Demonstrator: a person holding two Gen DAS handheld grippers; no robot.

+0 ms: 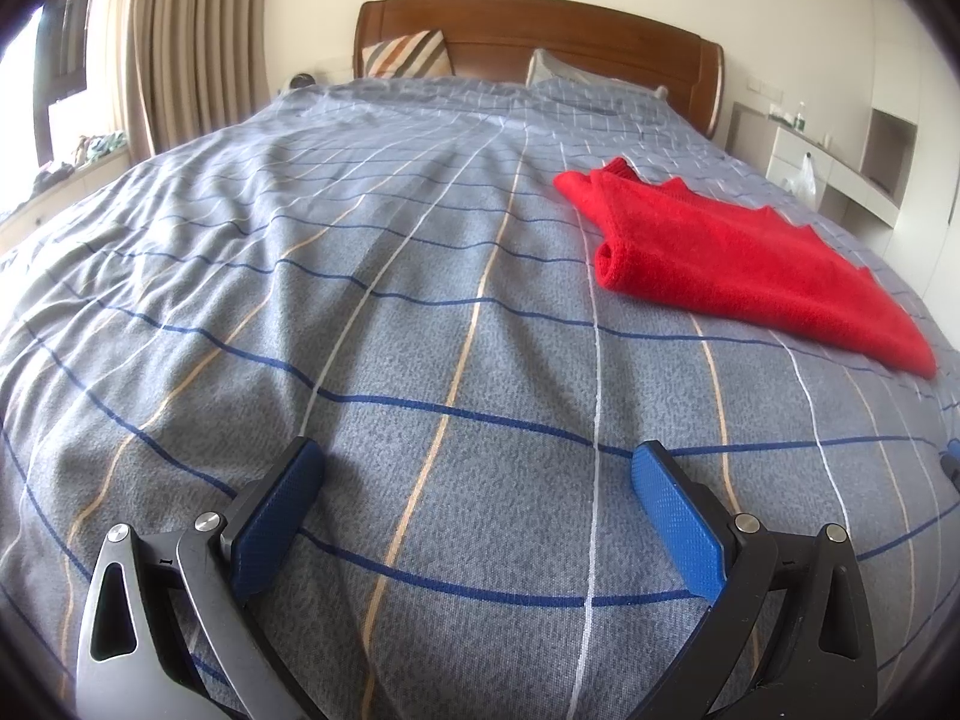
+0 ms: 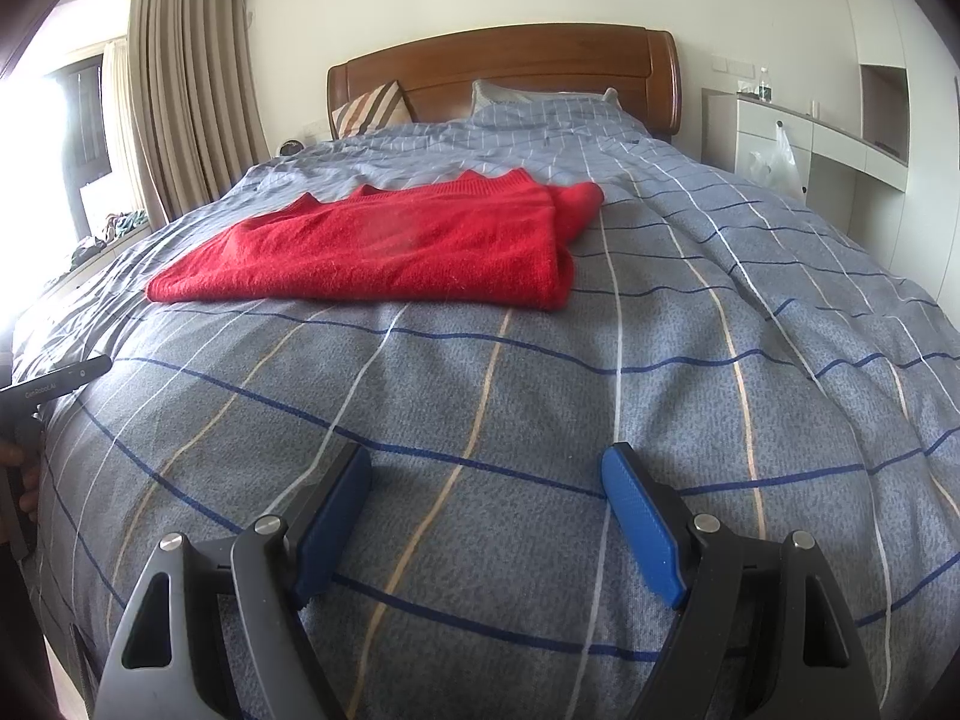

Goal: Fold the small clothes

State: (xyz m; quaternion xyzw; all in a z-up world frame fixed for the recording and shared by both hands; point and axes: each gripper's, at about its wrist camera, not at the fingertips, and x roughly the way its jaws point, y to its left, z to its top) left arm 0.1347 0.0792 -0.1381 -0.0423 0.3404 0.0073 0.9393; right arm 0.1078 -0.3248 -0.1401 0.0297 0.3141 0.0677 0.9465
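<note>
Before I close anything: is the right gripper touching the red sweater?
Apart. The right wrist view shows the right gripper open, with bare bedspread between it and the red sweater.

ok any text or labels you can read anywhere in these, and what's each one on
"GenRobot.AI" on the black body of the left gripper, at the left edge of the right wrist view.
Bottles on the white desk: labels too small to read.
Red sweater and bed cover: no text seen.
</note>
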